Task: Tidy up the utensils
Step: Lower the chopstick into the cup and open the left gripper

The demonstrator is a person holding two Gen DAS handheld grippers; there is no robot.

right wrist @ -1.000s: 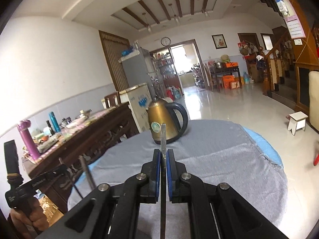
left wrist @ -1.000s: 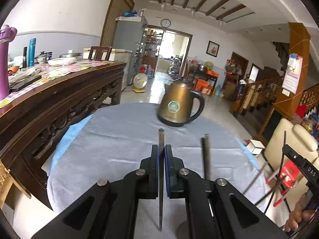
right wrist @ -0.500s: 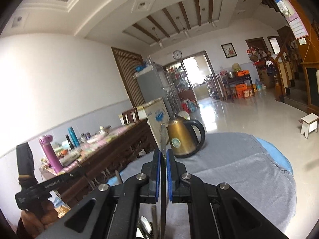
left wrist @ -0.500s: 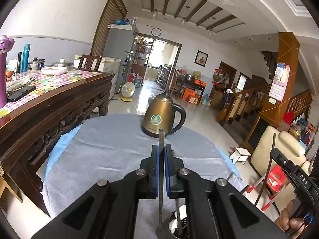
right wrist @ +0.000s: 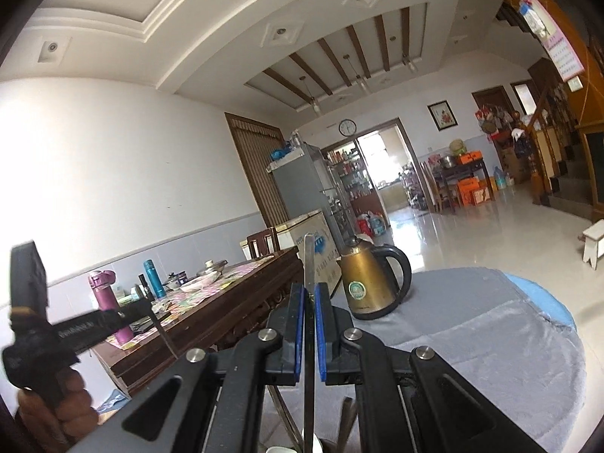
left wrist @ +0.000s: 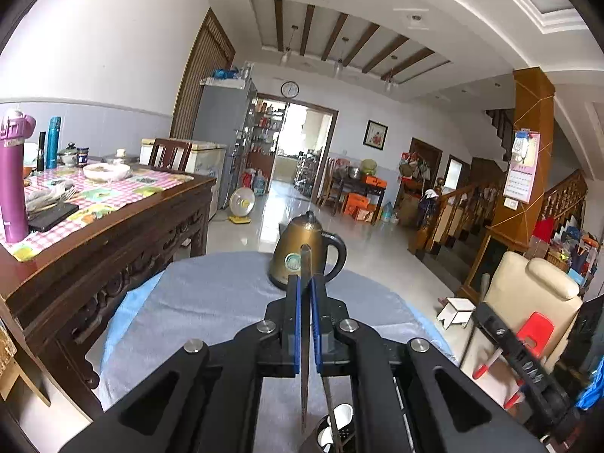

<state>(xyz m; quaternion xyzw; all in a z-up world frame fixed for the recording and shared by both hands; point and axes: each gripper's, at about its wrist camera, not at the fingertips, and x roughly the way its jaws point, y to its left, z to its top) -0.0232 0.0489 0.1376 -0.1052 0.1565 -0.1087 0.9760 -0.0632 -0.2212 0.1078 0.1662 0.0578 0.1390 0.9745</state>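
**Two chopsticks clamped upright above the utensil holder**

Two slim utensils are in play, one per claw. The left gripper [left wrist: 305,283] is clenched on a thin dark metal chopstick [left wrist: 304,324], which stands nearly upright between the blue pads; its top crosses the bronze electric kettle with the black handle [left wrist: 302,249] at 12 o'clock, and its lower tip hangs just over the dark cylindrical utensil holder [left wrist: 328,434] at 6 o'clock. That holder already contains another thin stick and what looks like a white spoon.

The right gripper [right wrist: 309,298] is likewise clenched, on a flat silvery metal chopstick [right wrist: 309,264] held upright, with the kettle at about 1 o'clock on the grey cloth covering the round table [right wrist: 490,339]. The holder's contents just show at 6 o'clock in the right wrist view, too cut off to read well. The hand carrying the left gripper [right wrist: 56,400] sits at 8 o'clock there.

Likely both sticks are about to go into the holder. Risks as I judge them: a tip catching the rim or the utensils already inside and tipping the holder; the thin, smooth stick pivoting in the pads if lowered at a slant; and a stick released too high bouncing out onto the cloth. With both claws converging on one opening, they could also knock together.
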